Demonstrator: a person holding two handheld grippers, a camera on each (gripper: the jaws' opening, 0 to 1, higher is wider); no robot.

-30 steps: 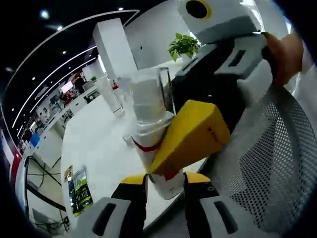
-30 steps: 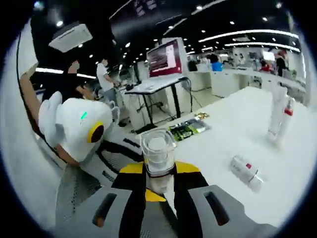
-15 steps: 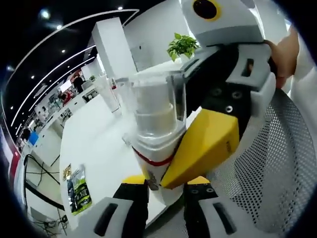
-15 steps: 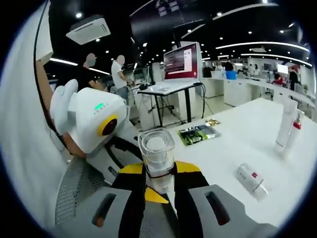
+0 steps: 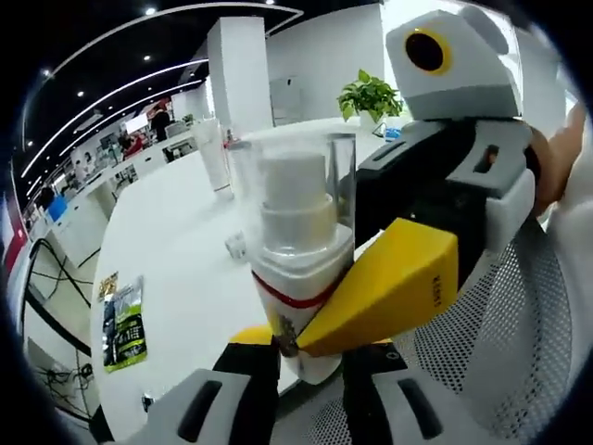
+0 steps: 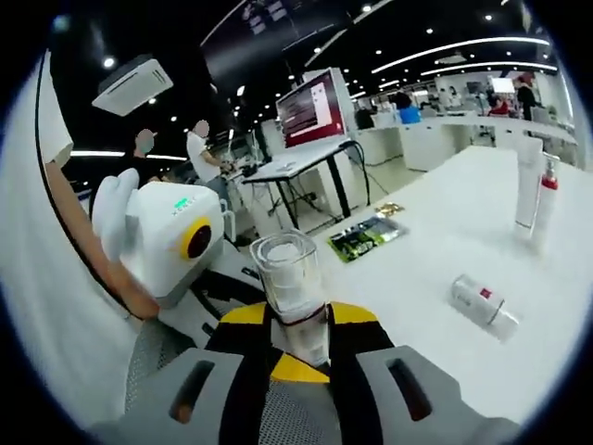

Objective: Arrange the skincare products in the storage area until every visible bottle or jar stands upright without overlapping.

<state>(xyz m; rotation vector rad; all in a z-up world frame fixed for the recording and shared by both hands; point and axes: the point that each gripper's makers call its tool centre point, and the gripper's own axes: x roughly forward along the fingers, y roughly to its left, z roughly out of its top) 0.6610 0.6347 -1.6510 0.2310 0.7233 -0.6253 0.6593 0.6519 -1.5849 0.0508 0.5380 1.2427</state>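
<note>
**Both grippers closed on 1 pump bottle above the table edge**

Left gripper view: the left gripper point(image 5: 295, 360) has its 2 jaws closed against the base of a white pump bottle point(image 5: 298, 278) with a red band and a clear cap. The right gripper point(image 5: 408, 269) comes in from the right, its yellow jaw pressed on the same bottle's side. The bottle is held upright over the near edge of the white table point(image 5: 176, 250). Far back on the table stand 2 tall white containers point(image 5: 215, 153), and a green packet point(image 5: 123, 322) lies flat near the table's left edge. A potted plant point(image 5: 371, 93) sits beyond.

Right gripper view: the right gripper point(image 6: 298, 345) pinches the bottle point(image 6: 289, 287) between its jaws, with the left gripper point(image 6: 176, 236) just beside it. A small white bottle point(image 6: 485, 306) lies on its side on the table point(image 6: 435, 250), well apart from 2 upright ones point(image 6: 535, 190) at the far right. The green packet point(image 6: 363, 236) lies near the table edge.
</note>
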